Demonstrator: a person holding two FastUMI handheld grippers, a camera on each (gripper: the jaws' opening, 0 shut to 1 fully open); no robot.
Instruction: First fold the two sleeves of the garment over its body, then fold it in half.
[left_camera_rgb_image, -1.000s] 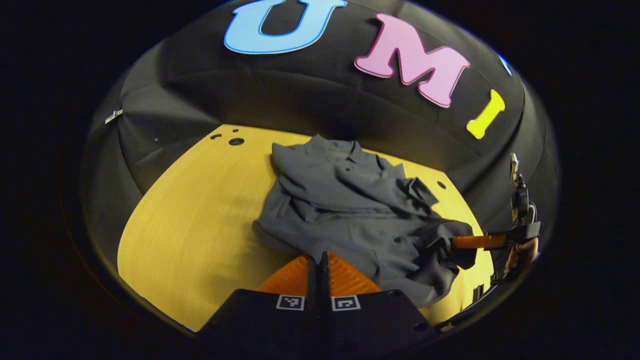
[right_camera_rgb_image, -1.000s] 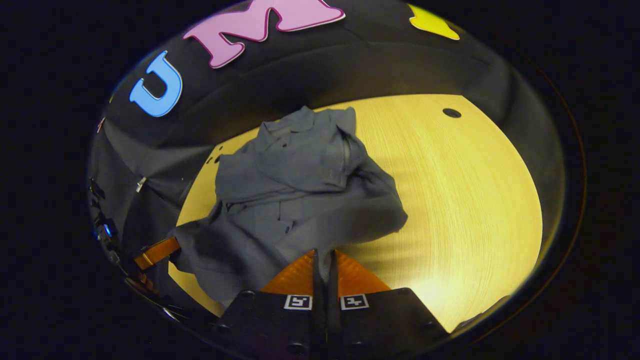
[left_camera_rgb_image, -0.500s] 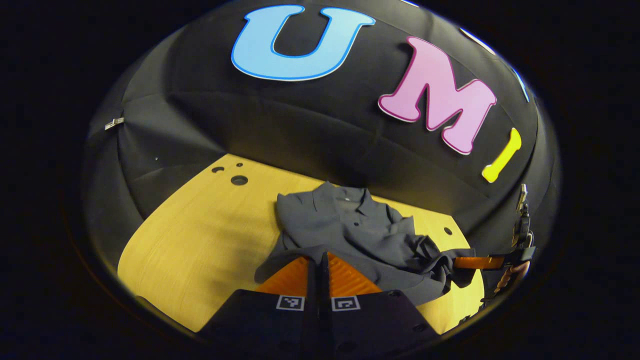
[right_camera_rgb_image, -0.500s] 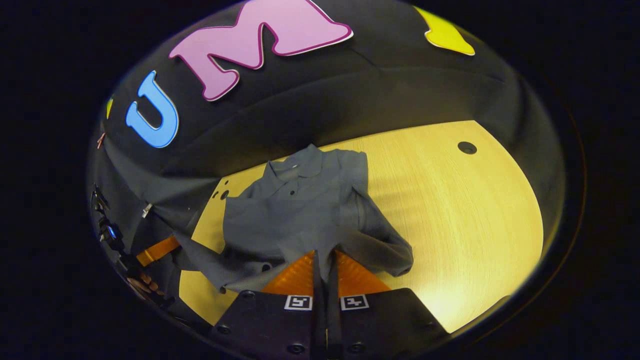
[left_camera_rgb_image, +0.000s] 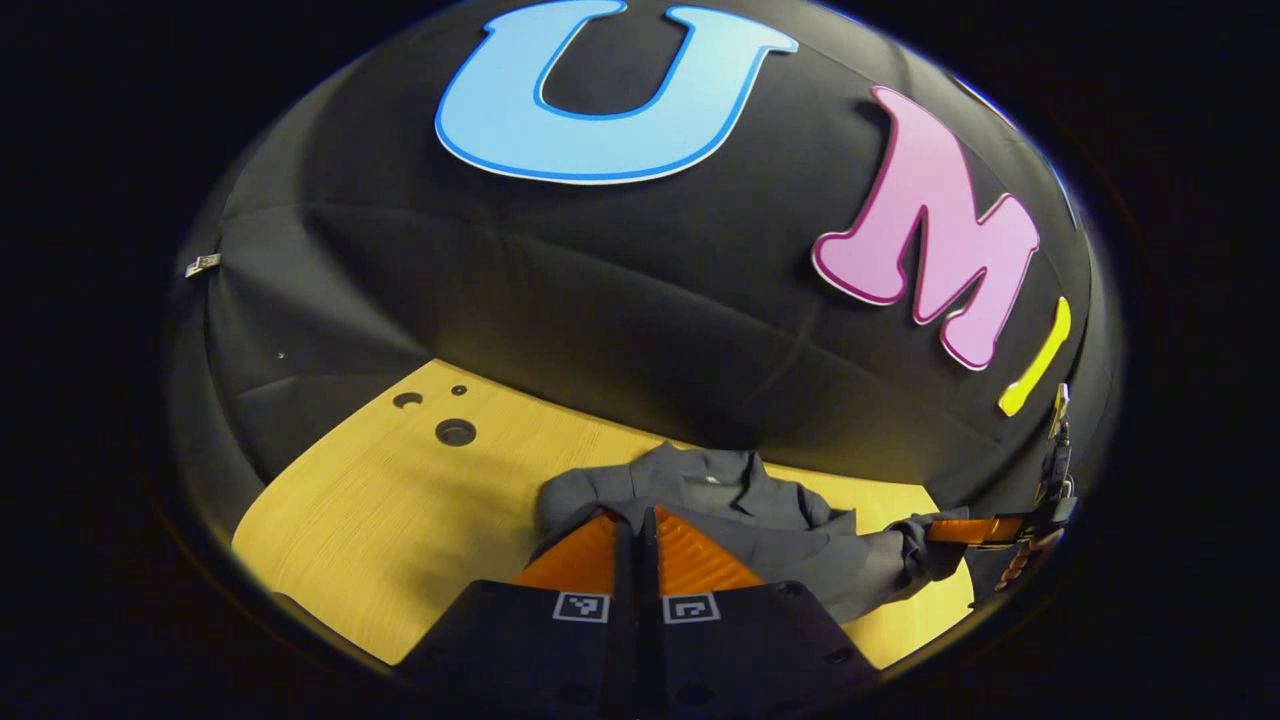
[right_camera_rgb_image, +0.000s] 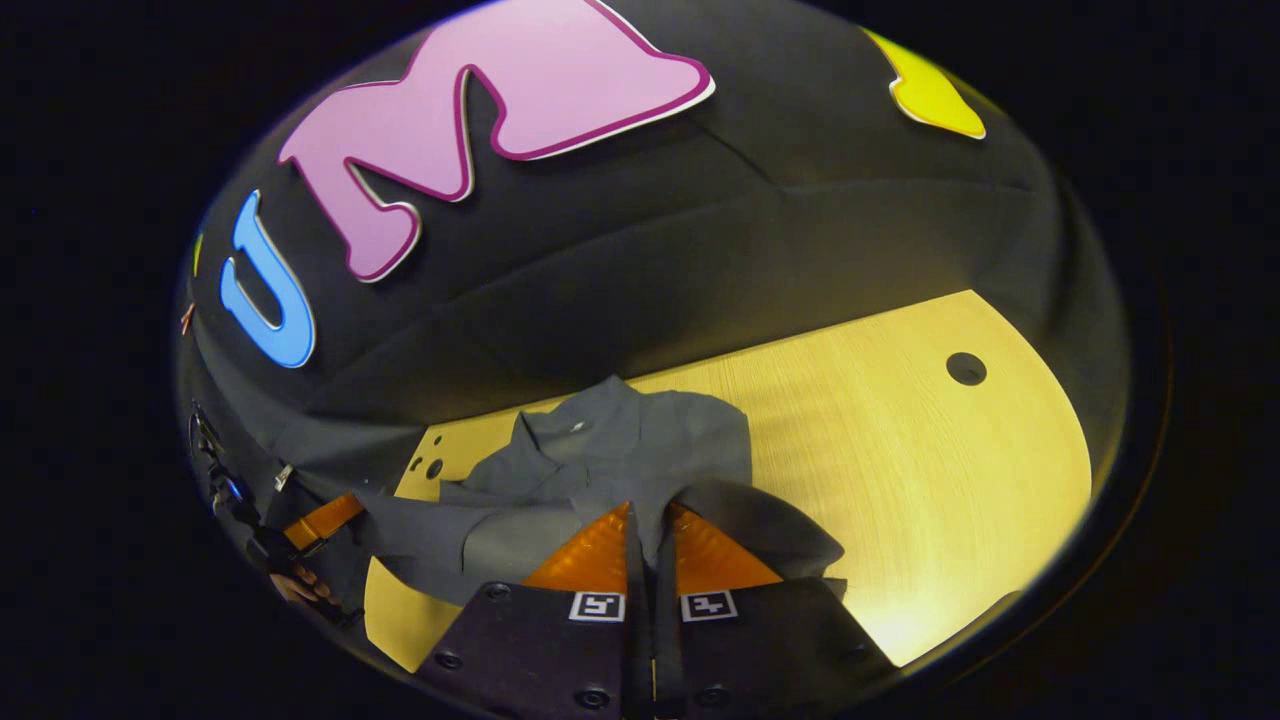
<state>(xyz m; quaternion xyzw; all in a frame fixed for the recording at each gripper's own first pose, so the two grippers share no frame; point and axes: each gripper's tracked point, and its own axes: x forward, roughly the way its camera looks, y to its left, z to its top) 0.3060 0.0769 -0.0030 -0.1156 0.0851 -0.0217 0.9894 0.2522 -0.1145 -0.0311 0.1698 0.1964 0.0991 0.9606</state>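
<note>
both claws pinch the near hem of the grey shirt (right_camera_rgb_image: 620, 450), left claw (left_camera_rgb_image: 640, 525) and right claw (right_camera_rgb_image: 645, 525) side by side. the shirt lies on the yellow desk (right_camera_rgb_image: 900, 460), its collar (left_camera_rgb_image: 715, 480) straight ahead of both, equally near.

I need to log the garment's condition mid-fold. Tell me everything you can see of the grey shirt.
The grey shirt is a dark grey, soft woven-looking garment with a collar at its far end. It lies on the yellow wooden table, close to the booth's wall, bunched and creased rather than flat. Its near edge is lifted: the left gripper and the right gripper are each shut on the cloth, which stretches between them.
</note>
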